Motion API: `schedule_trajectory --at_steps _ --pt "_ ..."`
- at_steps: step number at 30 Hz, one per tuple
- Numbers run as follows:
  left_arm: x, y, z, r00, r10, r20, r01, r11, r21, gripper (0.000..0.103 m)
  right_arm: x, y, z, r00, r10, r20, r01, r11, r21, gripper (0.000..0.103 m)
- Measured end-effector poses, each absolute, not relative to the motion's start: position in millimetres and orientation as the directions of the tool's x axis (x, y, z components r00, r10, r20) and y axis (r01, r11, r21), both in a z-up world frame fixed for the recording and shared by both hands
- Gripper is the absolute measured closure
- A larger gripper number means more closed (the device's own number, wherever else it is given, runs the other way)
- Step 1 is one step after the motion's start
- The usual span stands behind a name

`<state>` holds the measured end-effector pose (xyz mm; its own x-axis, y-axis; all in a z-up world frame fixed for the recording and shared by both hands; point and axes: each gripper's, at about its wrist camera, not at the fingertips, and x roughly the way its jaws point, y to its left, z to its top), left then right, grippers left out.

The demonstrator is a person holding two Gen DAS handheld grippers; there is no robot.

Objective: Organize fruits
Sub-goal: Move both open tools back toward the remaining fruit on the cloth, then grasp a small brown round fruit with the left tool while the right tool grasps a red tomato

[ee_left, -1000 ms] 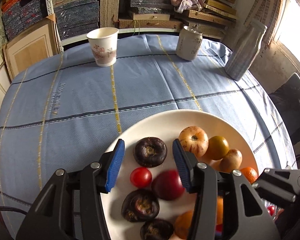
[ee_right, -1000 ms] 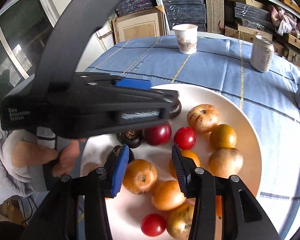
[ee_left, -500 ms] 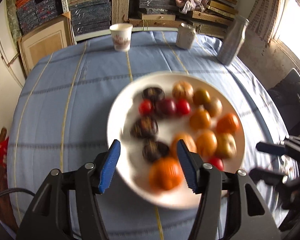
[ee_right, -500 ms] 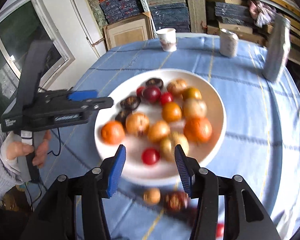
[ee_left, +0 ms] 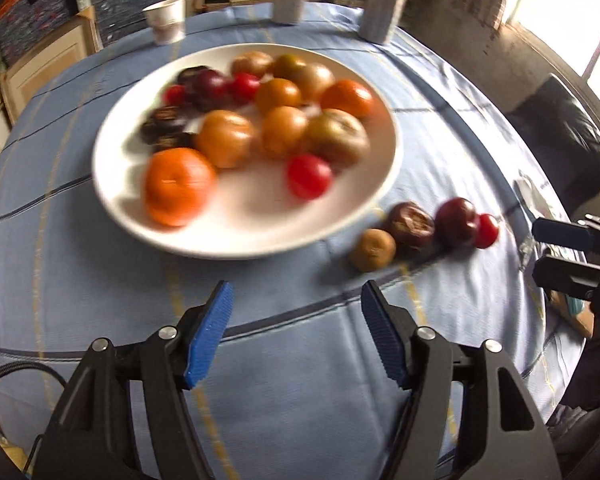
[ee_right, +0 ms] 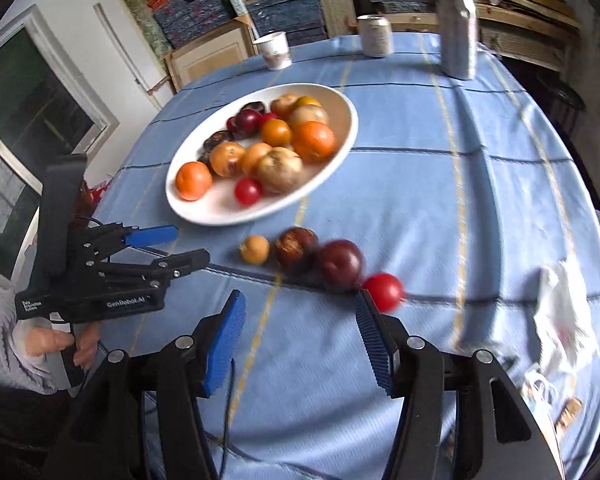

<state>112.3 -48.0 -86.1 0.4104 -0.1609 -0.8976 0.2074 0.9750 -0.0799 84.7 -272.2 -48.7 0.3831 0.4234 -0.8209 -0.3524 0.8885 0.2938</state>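
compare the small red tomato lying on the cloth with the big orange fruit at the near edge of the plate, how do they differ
The red tomato lies on the blue tablecloth, at the end of a row of four loose fruits; the orange fruit sits on the white plate. The tomato is glossy red and looks smaller; the orange fruit is matte orange and looks larger. Both are round, and no gripper touches either.

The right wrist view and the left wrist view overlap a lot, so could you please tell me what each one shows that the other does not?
Only the right wrist view shows the hand holding the left gripper and a white bag. Only the left wrist view shows a dark seat by the window. Both show the plate of fruit, four loose fruits on the cloth, the paper cup, and both grippers' jaws opening, empty.
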Motion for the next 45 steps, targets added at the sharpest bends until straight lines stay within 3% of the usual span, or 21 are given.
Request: schedule_trajectory --at_steps 10,17,28,31,34,37,45 --pt "127 -79 -108 0.397 -0.176 -0.901 0.228 0.97 -0.089 0.038 71 -322 -45 0.425 0.35 -0.835 -0.269 0.929 0.253 0.04" --pt "139 -77 -110 0.408 -0.189 -0.893 0.216 0.971 -0.107 0.052 67 -336 -48 0.421 0.336 -0.843 -0.247 0.936 0.25 0.04" --pt "142 -75 -110 0.417 -0.212 -0.884 0.198 0.97 -0.139 0.053 67 -331 -49 0.405 0.341 -0.849 -0.264 0.932 0.248 0.039" --pt "140 -75 -109 0.433 -0.21 -0.876 0.173 0.974 -0.148 0.067 67 -333 -50 0.402 0.339 -0.851 -0.261 0.933 0.249 0.039" --pt "139 -79 -107 0.443 -0.211 -0.872 0.161 0.975 -0.154 0.068 67 -334 -51 0.397 0.338 -0.853 -0.261 0.933 0.248 0.039" --pt "137 -85 -109 0.445 -0.2 -0.873 0.166 0.976 -0.139 0.075 68 -336 -51 0.398 0.34 -0.852 -0.265 0.932 0.248 0.039" --pt "115 -76 -102 0.445 -0.174 -0.878 0.151 0.981 -0.118 0.075 83 -315 -68 0.378 0.354 -0.855 -0.343 0.912 0.226 0.039"
